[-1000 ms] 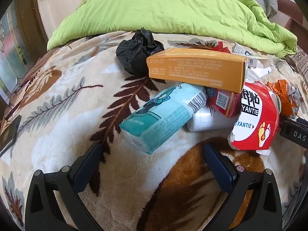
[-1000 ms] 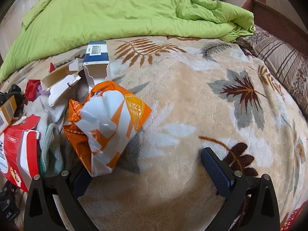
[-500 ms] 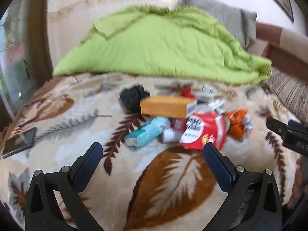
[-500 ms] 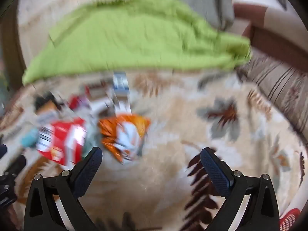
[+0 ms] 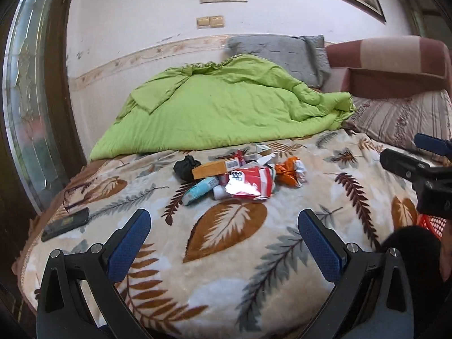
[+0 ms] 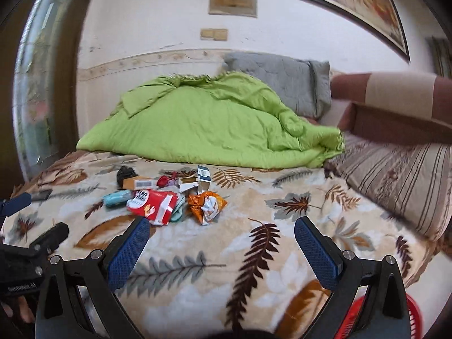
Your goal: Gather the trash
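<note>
Bed with a leaf-print blanket [image 5: 226,257], seen from its near edge by both wrist views.

Far left on the blanket: a dark phone [image 5: 65,224], lying flat near the edge.

Left gripper [image 5: 224,237]: jaws spread wide, nothing between them, held over the near part of the blanket and well short of the trash. In the right wrist view it shows at the left edge [image 6: 34,214].

Trash heap, mid-bed, just in front of the green duvet [image 5: 226,113]. Left to right:
- crumpled black bag [image 5: 185,167], touching the rear corner of the orange box;
- teal tissue pack [image 5: 199,190], lying at a slant in front of the box;
- long orange box [image 5: 214,169], barcode end to the right, resting on other items;
- red and white packet [image 5: 250,182], torn open, at the front of the heap;
- small white and blue carton [image 6: 204,174], behind the heap, flaps open;
- orange and white wrapper [image 5: 291,171], crumpled, at the right end of the heap.
Smaller scraps sit between these; too small to name.

Right gripper [image 6: 223,243]: jaws also wide apart and empty, over the blanket, nearer than the heap. Its fingers [image 5: 401,166] enter the left wrist view from the right.

Lower right, beside the bed: red mesh basket [image 6: 409,313], only partly visible.

Behind: grey pillow [image 5: 279,50], striped pillow [image 5: 401,118], padded headboard [image 5: 389,56].
</note>
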Tool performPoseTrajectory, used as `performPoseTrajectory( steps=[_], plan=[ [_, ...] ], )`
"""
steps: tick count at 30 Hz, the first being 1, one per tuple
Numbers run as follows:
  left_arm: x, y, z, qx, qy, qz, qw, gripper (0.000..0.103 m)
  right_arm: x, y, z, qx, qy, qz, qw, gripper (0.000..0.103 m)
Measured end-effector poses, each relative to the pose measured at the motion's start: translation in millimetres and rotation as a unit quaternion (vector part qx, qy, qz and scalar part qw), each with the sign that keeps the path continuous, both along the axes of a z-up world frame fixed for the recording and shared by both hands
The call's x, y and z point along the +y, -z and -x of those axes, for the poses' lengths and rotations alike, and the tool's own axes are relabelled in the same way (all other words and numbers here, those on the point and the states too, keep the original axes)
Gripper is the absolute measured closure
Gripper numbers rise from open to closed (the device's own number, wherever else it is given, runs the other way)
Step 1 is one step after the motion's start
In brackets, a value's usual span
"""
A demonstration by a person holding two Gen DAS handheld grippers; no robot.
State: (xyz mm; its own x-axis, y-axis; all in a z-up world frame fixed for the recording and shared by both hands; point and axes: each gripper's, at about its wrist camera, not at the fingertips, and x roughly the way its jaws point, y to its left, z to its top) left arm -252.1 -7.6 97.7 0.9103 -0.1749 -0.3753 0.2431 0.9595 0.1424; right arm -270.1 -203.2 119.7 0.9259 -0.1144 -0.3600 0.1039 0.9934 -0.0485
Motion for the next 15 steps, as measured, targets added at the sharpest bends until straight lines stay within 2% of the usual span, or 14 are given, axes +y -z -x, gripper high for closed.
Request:
performPoseTrajectory(
  steps=[2, 4, 9, 15],
  plan=[
    [-1, -4, 7, -0.024, -0.011, 0.007, 0.9996, 0.000, 0, 2, 11, -0.006, -0.016, -0.003, 1.000, 0.000],
    [0, -6, 9, -0.031, -0.020, 0.011, 0.9992, 0.000, -2, 1, 15, -0.012, -0.007, -0.007, 1.000, 0.000],
    [1, -4, 2, -0.016, -0.036, 0.002, 0.9992, 0.000, -16, 4, 17, -0.007, 0.005, -0.029, 1.000, 0.000],
    [4, -8, 3, -0.016, -0.036, 0.006, 0.9992, 0.000, -16, 7, 8, 0.015, 0.028, -0.027, 0.999, 0.000]
  ],
)
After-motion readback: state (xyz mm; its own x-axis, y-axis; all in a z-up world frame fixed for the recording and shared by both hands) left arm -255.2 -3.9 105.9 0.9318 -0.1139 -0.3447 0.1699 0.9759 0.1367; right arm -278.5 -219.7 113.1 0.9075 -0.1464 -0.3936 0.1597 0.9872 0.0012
